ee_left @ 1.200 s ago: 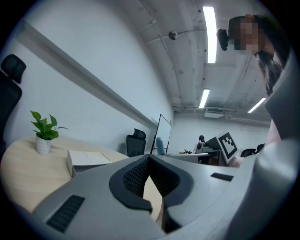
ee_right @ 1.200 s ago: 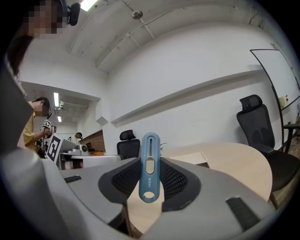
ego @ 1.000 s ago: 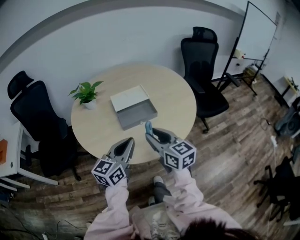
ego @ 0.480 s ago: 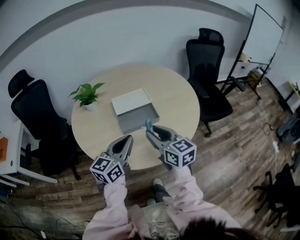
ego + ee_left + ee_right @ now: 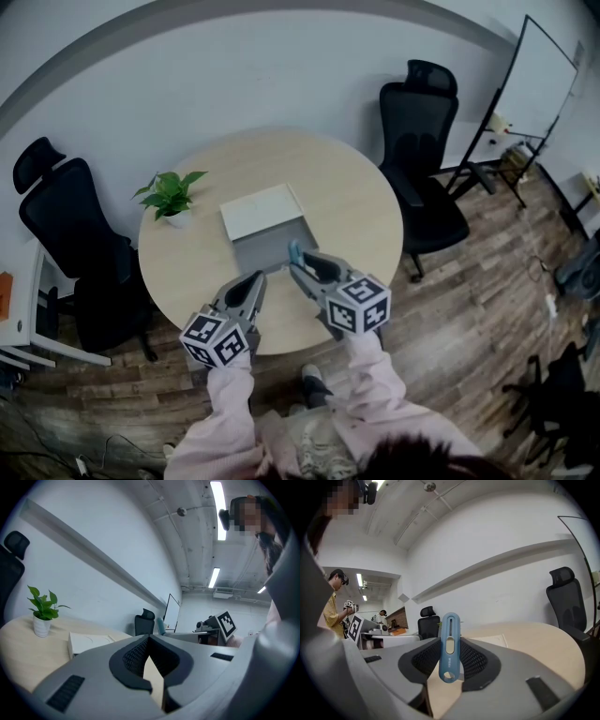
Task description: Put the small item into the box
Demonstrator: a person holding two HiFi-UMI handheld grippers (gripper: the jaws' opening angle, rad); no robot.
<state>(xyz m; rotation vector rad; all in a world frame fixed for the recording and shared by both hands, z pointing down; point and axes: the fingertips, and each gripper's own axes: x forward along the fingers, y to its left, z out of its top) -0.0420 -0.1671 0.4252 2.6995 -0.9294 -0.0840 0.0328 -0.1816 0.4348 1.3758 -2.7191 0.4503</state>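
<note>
On the round wooden table lies a shallow box with a grey inside; its white lid is folded back. My right gripper is shut on a slim blue small item, held upright between the pads. In the head view the blue item is at the box's near right corner. My left gripper hovers over the table's near edge, left of the right one. Its jaws meet at the tips with nothing between them. The box lies ahead of it.
A small potted plant stands on the table left of the box. Black office chairs stand at the left and at the back right. A whiteboard is at the far right. Wooden floor surrounds the table.
The head view has shifted slightly. Both grippers have edged a little toward the box; the blue item stays gripped in the right one.
</note>
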